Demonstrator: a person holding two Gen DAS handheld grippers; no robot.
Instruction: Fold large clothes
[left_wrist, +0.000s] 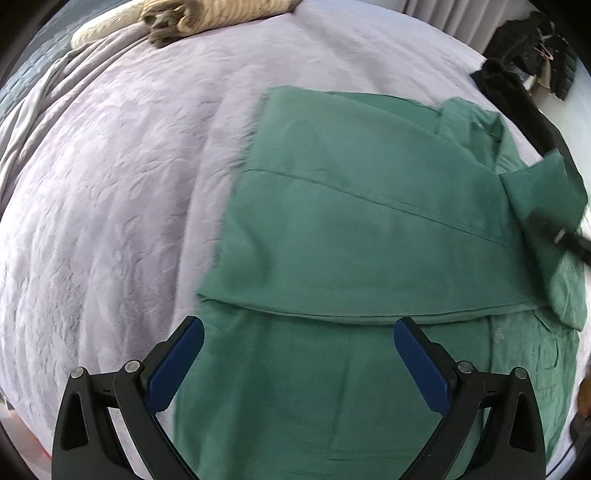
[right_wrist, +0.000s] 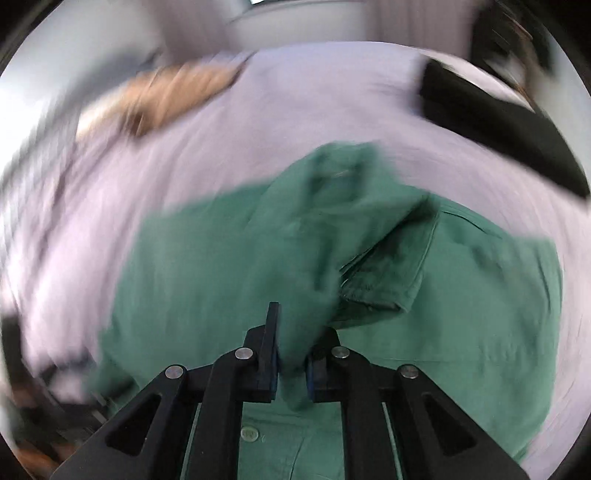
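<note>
A large green button-up shirt (left_wrist: 351, 236) lies on a bed with a lilac quilted cover (left_wrist: 129, 184), one side folded over its body. My left gripper (left_wrist: 299, 332) is open and empty, hovering above the shirt's lower part. My right gripper (right_wrist: 291, 350) is shut on a bunch of the green shirt (right_wrist: 295, 258) and holds that fabric lifted above the rest. It also shows in the left wrist view (left_wrist: 554, 221) at the right edge, clamped on a sleeve. The right wrist view is motion-blurred.
A folded tan striped blanket (left_wrist: 207, 18) and a pale pillow (left_wrist: 96, 29) lie at the bed's far left. Dark clothing (left_wrist: 517, 85) lies on the far right of the bed, and dark items sit beyond it (left_wrist: 535, 37). White curtains (left_wrist: 443, 14) hang behind.
</note>
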